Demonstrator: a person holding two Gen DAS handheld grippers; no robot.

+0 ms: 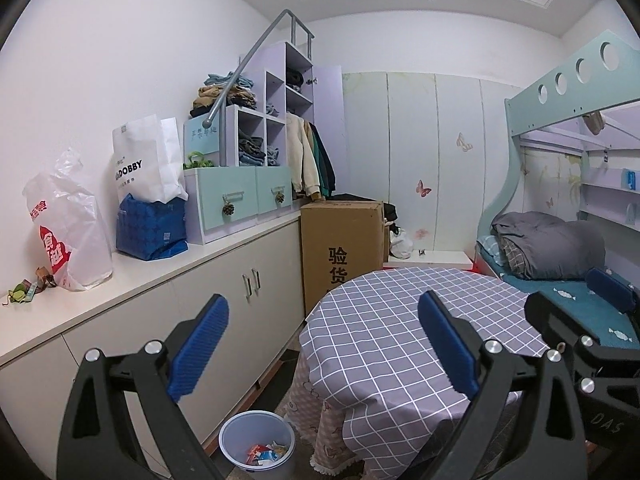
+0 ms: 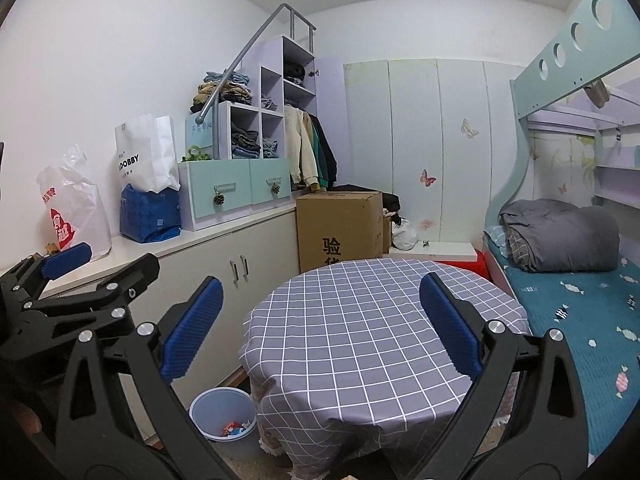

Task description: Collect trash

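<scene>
I hold the left gripper [image 1: 322, 354] and right gripper [image 2: 320, 334] spread wide and empty above the bare checked table [image 2: 360, 340]; collected wrappers [image 1: 266, 453] lie in the bin [image 1: 236, 436] below my left fingers, so I should scan before descending

The tablecloth [image 2: 360, 328] hides the table's legs; the bin [image 1: 256, 446] holds bits of trash [image 1: 266, 452] too small to tell apart; the big box [image 2: 338, 228] has its lower words hidden behind the tabletop's far edge.
</scene>
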